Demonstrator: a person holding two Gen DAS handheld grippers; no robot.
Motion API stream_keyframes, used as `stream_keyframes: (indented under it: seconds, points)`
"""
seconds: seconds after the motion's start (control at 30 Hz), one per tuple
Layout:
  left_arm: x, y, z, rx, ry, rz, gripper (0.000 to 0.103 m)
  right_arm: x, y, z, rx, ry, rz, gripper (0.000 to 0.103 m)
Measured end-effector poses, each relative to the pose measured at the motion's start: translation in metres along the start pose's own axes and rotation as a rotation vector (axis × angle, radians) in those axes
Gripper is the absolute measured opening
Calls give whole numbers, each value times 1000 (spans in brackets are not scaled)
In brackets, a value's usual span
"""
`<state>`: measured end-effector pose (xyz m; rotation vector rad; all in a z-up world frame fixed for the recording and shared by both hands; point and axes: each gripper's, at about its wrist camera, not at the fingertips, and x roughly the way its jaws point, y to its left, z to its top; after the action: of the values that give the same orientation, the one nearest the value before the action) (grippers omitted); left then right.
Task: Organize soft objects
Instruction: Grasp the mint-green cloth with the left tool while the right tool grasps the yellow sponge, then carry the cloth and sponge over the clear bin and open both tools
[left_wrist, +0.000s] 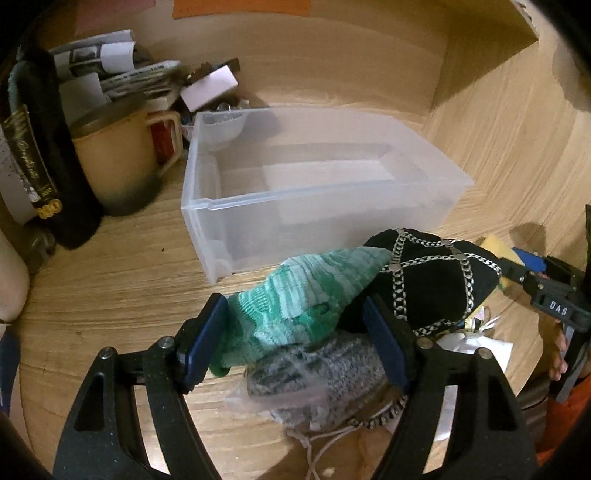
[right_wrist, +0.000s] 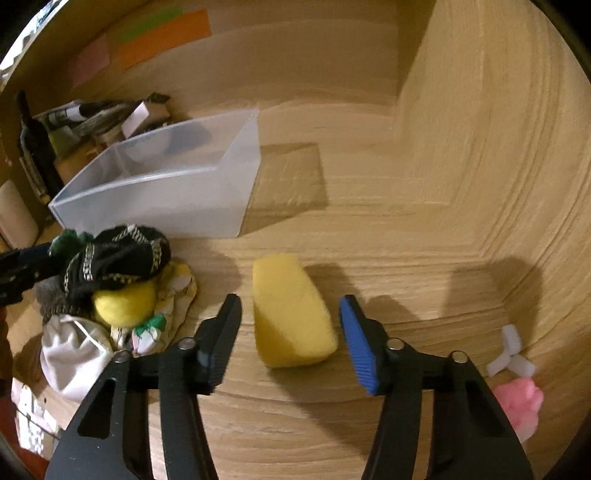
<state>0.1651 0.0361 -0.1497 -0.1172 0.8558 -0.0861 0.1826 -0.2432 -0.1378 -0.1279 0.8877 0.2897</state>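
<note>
A clear plastic bin stands on the wooden table; it also shows in the right wrist view. My left gripper is open, its fingers on either side of a green sock that lies on a pile with a black chain-patterned sock and a grey sock. My right gripper is open, its fingers on either side of a yellow sponge on the table. The pile lies left of the sponge, with a yellow ball and a white pouch.
A tan mug, a dark bottle, papers and small boxes crowd the table left of and behind the bin. A pink soft item and white pieces lie at the right. Wooden walls enclose the back and right.
</note>
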Motion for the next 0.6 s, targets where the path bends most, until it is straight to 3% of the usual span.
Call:
stream_keyframes:
  seconds: [0.07,0.23,0.37,0.6]
  points:
    - [3,1,0,5,10,5,58,5,0,-2,3,16,10,35]
    - [6,3,-4,-4,21,-4,29,1,-2,-3,25,-4,21,33]
    - [2,-1,-11,21,1,20,14,-8,2,4,19,-48,19,33]
    - [-33,-7,-9,44,-100,41,11,-35,16,22,-15,-152,45,32]
